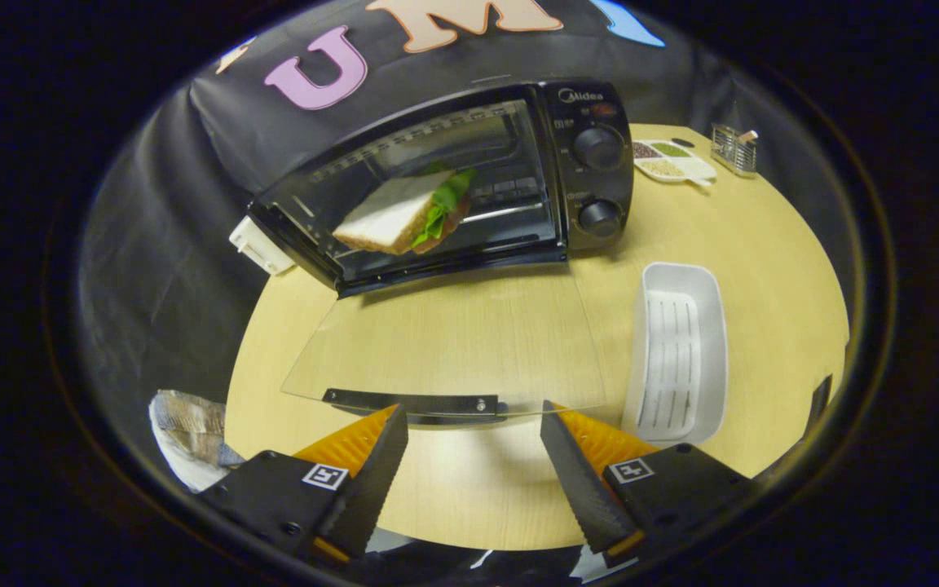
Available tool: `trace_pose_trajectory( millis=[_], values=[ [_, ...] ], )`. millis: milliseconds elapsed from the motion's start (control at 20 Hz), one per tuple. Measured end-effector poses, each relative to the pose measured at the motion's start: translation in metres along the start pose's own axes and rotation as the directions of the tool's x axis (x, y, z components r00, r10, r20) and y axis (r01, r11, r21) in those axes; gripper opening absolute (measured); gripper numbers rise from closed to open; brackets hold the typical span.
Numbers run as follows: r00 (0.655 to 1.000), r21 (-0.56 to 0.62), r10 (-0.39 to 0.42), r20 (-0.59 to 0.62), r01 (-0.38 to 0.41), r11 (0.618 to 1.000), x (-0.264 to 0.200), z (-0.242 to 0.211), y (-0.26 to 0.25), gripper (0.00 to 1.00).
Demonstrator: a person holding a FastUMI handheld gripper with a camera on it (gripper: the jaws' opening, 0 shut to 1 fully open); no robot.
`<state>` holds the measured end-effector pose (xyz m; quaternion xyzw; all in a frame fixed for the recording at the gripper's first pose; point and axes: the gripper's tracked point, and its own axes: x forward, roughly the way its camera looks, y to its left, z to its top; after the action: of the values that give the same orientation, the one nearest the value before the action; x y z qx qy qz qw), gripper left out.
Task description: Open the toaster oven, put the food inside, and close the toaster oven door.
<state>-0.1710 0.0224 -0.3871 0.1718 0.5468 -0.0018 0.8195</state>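
A: Toaster oven (469, 175) status?
B: Black, at the back of the round wooden counter (763, 269). Glass door (445, 342) folded down flat over the counter, its handle (412, 402) just ahead of the fingertips.
A: Food?
B: Sandwich (404, 214), white bread with green leaves, inside the oven cavity. Looks to rest on the rack, though the glare makes that hard to confirm.
A: Hand-held gripper (473, 444)?
B: Fingers spread wide apart, nothing between them, hovering just short of the door's front edge.
A: Other stuff?
B: Empty white tray (676, 359) on the counter beside the door, beyond one finger. Divided dish of grains (673, 161) and a small wire holder (734, 148) past the oven's knobs. A white plug or block (259, 246) at the oven's far side. Crumpled wrapper (188, 428) off the counter edge by the other finger.
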Motion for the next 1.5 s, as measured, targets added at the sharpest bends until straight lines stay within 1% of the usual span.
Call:
trace_pose_trajectory(
  millis=[100, 350, 650, 1100, 1500],
  values=[
    [0.999, 0.002, 0.022, 0.026, -0.022, 1.0, -0.004, 0.012, 0.007, 1.0],
    [0.994, -0.007, 0.04, 0.099, -0.039, 0.999, -0.018, 0.048, 0.017, 0.99],
    [0.985, 0.031, 0.061, 0.161, -0.067, 0.997, -0.021, 0.084, 0.025, 1.0],
    [0.966, 0.11, 0.082, 0.244, -0.111, 0.988, -0.017, 0.133, 0.032, 1.0],
    [0.954, 0.17, 0.073, 0.291, -0.126, 0.977, -0.005, 0.169, 0.034, 1.0]
  ],
)
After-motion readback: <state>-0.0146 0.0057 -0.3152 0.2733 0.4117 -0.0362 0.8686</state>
